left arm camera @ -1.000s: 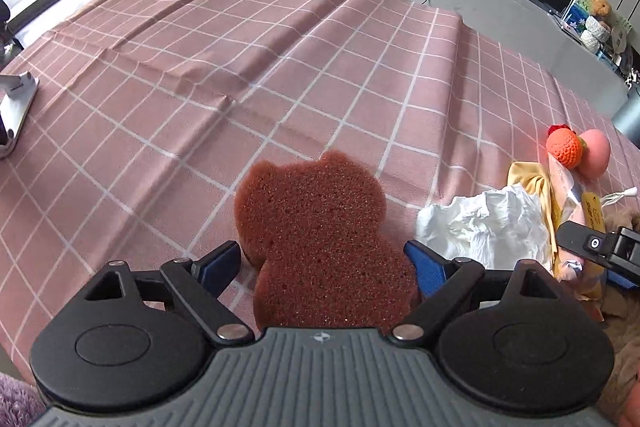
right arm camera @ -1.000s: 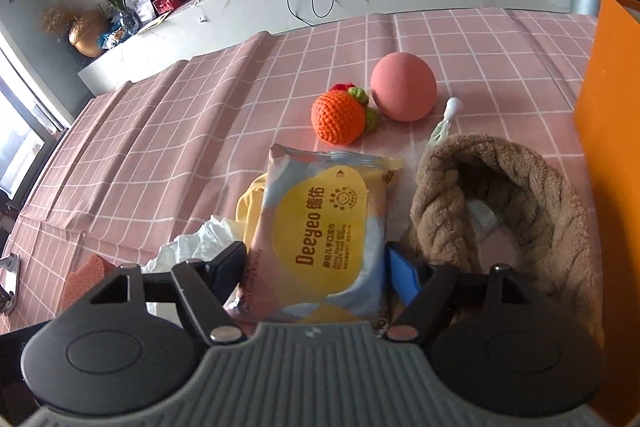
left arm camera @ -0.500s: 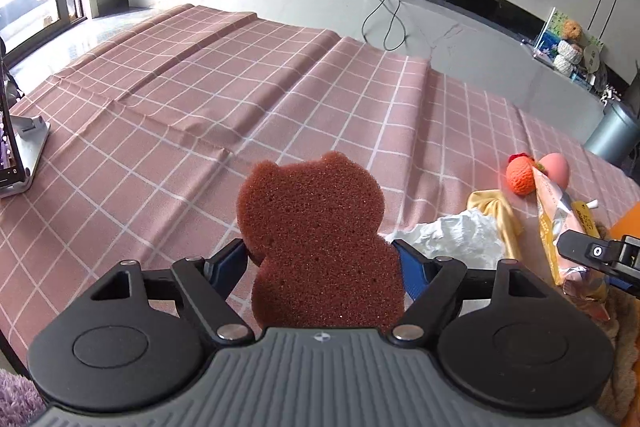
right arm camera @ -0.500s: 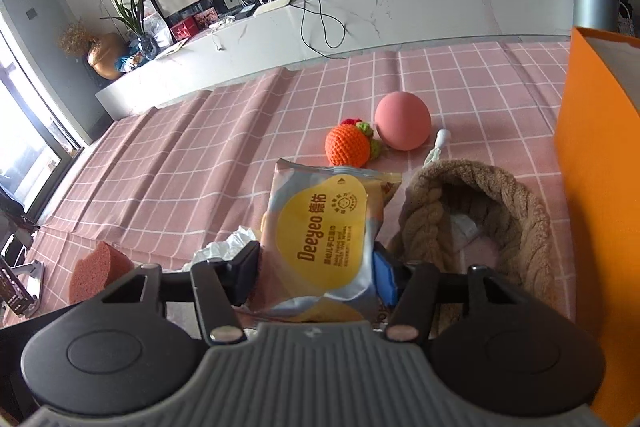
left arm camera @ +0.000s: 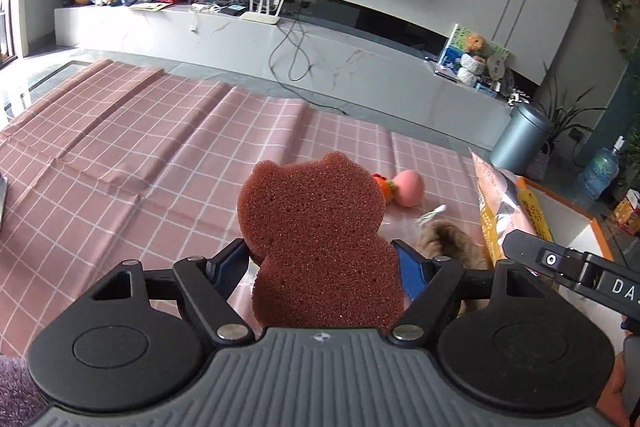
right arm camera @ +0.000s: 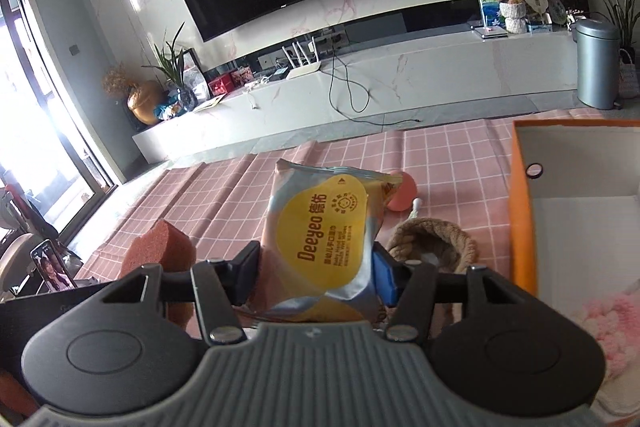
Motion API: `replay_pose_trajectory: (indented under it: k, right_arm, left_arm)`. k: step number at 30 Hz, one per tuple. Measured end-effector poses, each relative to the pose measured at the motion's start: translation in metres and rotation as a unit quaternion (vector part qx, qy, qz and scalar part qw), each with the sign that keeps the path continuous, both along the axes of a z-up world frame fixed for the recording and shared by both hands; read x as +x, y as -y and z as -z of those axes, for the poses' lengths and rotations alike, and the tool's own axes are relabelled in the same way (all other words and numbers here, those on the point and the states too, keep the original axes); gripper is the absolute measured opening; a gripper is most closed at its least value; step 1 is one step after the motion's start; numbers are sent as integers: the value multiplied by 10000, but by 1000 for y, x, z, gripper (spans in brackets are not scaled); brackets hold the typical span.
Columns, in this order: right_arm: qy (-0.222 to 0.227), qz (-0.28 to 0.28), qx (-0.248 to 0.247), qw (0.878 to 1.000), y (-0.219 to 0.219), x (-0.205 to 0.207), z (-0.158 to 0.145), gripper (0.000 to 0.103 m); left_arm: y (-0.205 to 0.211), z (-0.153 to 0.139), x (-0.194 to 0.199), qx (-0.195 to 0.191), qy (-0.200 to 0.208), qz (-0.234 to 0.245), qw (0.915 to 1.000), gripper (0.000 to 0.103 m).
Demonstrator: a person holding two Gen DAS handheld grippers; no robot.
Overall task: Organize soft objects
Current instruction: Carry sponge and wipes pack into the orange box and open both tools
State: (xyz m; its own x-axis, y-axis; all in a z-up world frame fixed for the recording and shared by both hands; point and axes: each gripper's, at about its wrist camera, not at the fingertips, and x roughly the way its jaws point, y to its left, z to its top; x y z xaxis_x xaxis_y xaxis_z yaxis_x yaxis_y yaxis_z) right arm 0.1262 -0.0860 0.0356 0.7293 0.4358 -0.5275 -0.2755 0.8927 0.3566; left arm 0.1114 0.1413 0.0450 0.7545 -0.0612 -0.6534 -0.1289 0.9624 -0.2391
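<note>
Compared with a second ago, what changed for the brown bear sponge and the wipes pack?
Both were taken hold of and lifted off the pink checked tablecloth: the left gripper closed on the brown bear-shaped sponge, the right gripper on the yellow-labelled wipes pack. The pink ball and brown rope basket stayed put.

brown sponge [left arm camera: 316, 239], pink checked tablecloth [left arm camera: 140, 155]

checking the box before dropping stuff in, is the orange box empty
No, a pink fluffy item already lies inside the orange box at its near corner in the right wrist view.
</note>
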Motion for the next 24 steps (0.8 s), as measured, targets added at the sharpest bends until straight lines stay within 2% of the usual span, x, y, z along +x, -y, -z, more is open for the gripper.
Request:
replay_pose_trajectory:
  k: [5, 10, 14, 17, 21, 24]
  right_arm:
    - [167, 374, -81, 9991, 53, -20, -14, 57]
    - [226, 748, -521, 9956, 105, -30, -19, 57]
    - [125, 891, -1057, 9903, 139, -21, -12, 57]
    - [-79, 855, -1401, 9864, 161, -7, -3, 57]
    - [-417, 715, -1774, 9807, 182, 22, 14, 57]
    - [-637, 637, -1963, 9764, 193, 48, 27, 57]
  left_arm:
    - [50, -20, 8, -20, 153, 753, 9970, 88]
    - [112, -36, 28, 35, 201, 1701, 9852, 88]
    - [165, -36, 58, 13, -57, 2440, 9698, 88]
    - [204, -31, 79, 304, -239, 2835, 9582, 88]
    - [244, -17, 110, 699, -678, 3108, 9455, 88]
    - [265, -2, 132, 839, -1149, 3237, 9354, 88]
